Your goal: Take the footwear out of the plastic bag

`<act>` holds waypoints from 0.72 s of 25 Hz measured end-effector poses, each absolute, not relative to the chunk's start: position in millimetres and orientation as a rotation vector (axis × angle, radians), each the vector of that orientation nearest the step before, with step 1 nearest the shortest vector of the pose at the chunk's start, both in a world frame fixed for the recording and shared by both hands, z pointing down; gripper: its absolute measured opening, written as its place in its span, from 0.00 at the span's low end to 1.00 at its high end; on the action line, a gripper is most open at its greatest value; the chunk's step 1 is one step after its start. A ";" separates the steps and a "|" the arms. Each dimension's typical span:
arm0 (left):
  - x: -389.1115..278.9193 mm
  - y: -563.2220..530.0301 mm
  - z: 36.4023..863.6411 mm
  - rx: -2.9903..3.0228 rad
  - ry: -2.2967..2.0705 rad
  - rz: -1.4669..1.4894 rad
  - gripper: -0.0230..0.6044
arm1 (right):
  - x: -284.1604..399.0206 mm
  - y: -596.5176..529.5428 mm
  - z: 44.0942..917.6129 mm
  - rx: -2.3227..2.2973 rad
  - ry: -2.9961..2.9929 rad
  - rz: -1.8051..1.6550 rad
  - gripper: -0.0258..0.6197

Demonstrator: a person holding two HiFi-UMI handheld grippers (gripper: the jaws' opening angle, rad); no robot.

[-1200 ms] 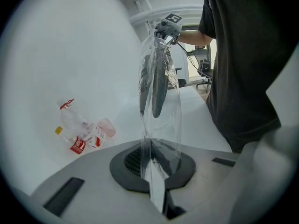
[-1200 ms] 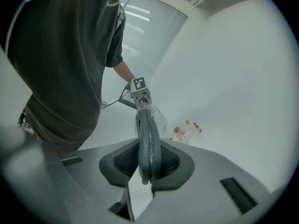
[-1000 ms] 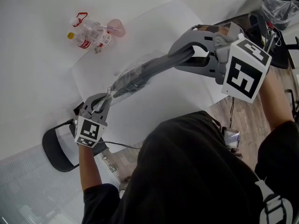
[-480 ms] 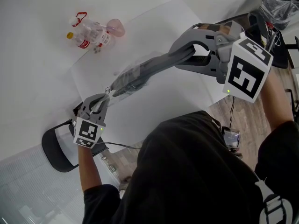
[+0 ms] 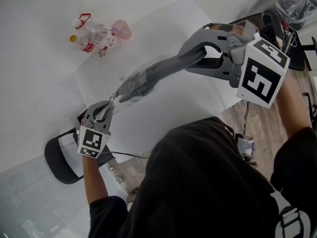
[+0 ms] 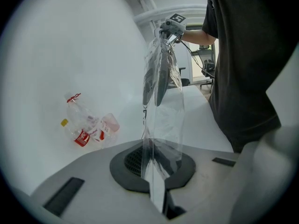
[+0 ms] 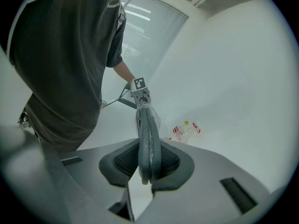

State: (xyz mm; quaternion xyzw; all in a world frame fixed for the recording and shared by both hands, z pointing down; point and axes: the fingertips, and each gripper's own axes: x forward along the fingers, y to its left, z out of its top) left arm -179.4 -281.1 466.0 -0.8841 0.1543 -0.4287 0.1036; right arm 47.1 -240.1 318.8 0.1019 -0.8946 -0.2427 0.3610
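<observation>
Beyond the bag, bottles' red labels are unreadable.

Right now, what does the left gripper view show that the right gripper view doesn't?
Left gripper view only: the left hand-held gripper shut on the clear plastic bag, and the right hand-held gripper seen from afar at the other end.
Right gripper view only: that gripper's jaws clamped on the grey footwear, plus window blinds.
Both: the footwear running into the bag between the two grippers, the bottles, and the person's dark shirt.
</observation>
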 end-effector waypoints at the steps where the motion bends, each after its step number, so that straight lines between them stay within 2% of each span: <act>1: -180.2 -281.1 466.2 -2.608 0.458 -1.264 0.07 | 47.0 -240.1 318.8 0.263 -2.304 -0.626 0.16; 18: -193.5 -276.1 469.7 -2.608 0.492 -1.290 0.07 | 45.5 -238.7 317.4 0.252 -2.302 -0.637 0.16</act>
